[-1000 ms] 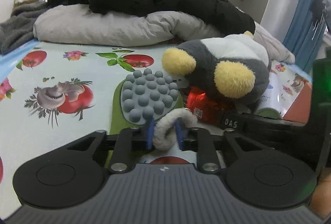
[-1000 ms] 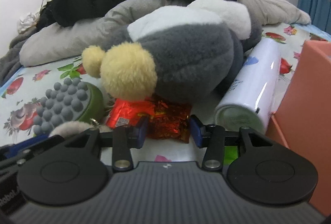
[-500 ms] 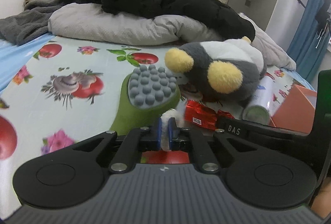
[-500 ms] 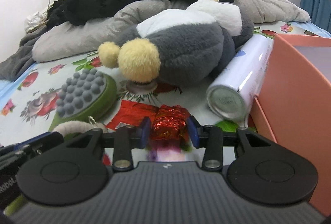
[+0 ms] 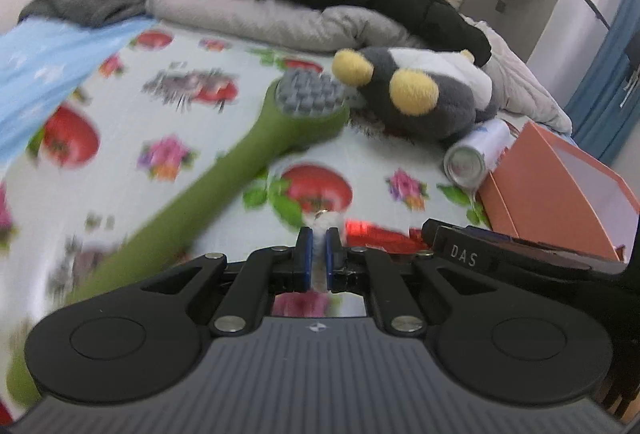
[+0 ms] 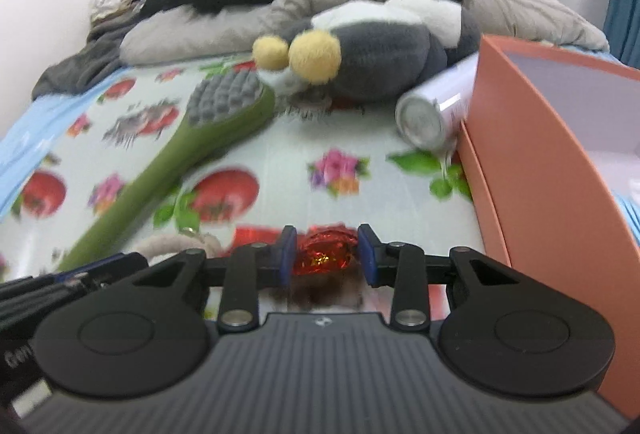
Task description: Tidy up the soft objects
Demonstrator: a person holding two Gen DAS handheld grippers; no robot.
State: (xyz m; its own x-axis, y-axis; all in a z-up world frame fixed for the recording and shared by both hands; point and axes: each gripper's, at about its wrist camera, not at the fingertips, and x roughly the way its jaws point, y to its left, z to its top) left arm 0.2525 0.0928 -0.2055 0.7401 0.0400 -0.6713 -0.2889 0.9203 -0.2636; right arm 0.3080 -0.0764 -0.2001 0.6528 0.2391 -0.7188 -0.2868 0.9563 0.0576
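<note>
Left tool (image 5: 318,254) is pinched nearly shut on the white fuzzy ring (image 5: 320,230) of a keychain, only a sliver showing between the pads. Right tool (image 6: 327,258) has its jaws closing on a crinkly red foil packet (image 6: 326,252), both sitting low over the fruit-print bed sheet (image 6: 280,137). The orange box (image 6: 532,137) is just off to the right, probably the drop spot. My worry: foil is slippery and the squeeze isn't finished, so it could slide out on the way. The fuzzy ring is barely caught too, so a quick swing might shake it loose.
</note>
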